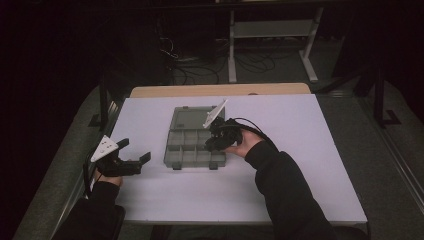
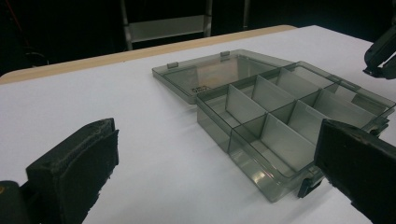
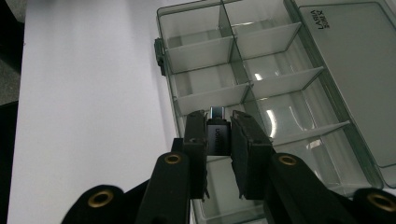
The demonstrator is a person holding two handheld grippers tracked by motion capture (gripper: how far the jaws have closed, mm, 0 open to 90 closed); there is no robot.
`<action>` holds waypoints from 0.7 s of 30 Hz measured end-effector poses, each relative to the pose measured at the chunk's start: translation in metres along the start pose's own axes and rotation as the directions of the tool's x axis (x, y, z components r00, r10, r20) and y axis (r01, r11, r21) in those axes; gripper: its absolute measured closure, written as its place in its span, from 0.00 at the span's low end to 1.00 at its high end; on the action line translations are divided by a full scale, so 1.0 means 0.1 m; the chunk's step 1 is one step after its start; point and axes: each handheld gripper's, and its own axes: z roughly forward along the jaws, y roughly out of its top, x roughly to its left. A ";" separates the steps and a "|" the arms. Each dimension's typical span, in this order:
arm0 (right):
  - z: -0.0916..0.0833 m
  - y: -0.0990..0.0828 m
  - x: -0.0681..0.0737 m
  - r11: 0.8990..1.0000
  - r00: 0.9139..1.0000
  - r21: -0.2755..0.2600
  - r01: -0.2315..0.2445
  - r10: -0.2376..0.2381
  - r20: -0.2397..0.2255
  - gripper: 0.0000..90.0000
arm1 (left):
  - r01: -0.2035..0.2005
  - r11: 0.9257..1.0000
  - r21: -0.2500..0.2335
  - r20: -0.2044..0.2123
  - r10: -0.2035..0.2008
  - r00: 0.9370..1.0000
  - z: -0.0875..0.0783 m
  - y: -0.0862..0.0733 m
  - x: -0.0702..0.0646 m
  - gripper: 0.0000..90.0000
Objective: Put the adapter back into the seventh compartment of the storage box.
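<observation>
A white table (image 1: 300,165) is seen in a dark room, with cables on the floor behind it. A clear grey box (image 3: 280,84) is laid open on the table, its little compartments bare. A small dark adapter (image 3: 218,133) is clamped in the right gripper (image 3: 218,121) above the box. The left gripper (image 2: 210,172) is held with jaws apart, beside the box.

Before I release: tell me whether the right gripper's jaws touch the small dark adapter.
Touching. The right gripper view shows the right gripper clamping the small dark adapter from both sides.

High view overlooks table; both gripper views closely share the organizer box (image 2: 289,116).
</observation>
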 end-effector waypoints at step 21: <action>0.28 0.00 -0.07 1.000 1.000 0.007 -0.005 0.005 -0.014 0.84 | 0.003 1.000 0.001 0.004 -0.003 1.000 0.00 0.00 0.00 0.00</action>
